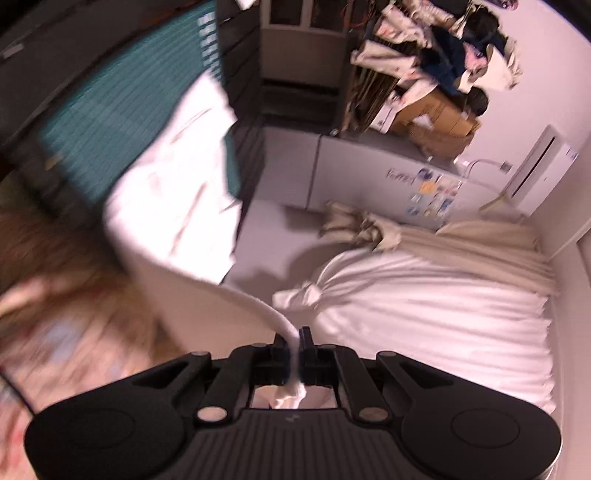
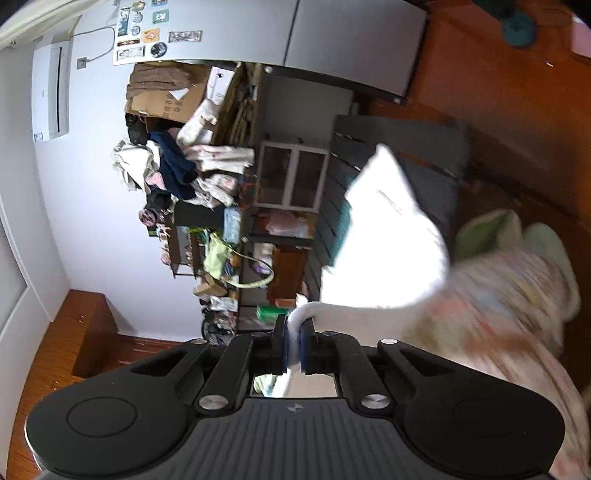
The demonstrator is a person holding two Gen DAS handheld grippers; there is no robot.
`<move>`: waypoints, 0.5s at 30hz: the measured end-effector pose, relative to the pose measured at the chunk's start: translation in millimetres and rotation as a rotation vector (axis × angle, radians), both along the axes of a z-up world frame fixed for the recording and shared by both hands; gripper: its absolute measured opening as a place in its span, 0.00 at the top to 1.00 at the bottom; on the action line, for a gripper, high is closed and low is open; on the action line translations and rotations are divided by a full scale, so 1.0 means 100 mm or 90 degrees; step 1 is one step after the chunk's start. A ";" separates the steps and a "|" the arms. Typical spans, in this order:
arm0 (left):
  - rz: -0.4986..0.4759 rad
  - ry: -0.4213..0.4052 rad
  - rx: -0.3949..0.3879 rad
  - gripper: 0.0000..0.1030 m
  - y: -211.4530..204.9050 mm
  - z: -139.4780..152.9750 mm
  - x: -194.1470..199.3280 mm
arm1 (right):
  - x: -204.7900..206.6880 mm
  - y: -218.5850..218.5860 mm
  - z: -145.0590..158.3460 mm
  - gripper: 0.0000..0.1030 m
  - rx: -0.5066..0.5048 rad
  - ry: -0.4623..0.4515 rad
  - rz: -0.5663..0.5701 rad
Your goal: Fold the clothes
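Left tool [image 1: 293, 354] pinches white cloth [image 1: 173, 192] | right tool [image 2: 294, 345] pinches its other edge | cloth hangs airborne, blurred | judgement: keep both edges level, taut.

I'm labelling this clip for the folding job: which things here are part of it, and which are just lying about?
In the job:
white garment
left tool, shut on it
right tool, shut on it

Lying about:
clothes pile
cardboard box
fridge
bed sheet
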State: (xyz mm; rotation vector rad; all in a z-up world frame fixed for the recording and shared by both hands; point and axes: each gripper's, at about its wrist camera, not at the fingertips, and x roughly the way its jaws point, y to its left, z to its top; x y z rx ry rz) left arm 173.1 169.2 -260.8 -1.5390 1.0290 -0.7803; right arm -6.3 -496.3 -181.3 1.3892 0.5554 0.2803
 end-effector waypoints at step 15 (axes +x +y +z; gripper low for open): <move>0.059 0.126 0.037 0.96 -0.34 -0.50 1.64 | 2.20 -0.25 -0.43 0.95 -0.019 0.104 -0.008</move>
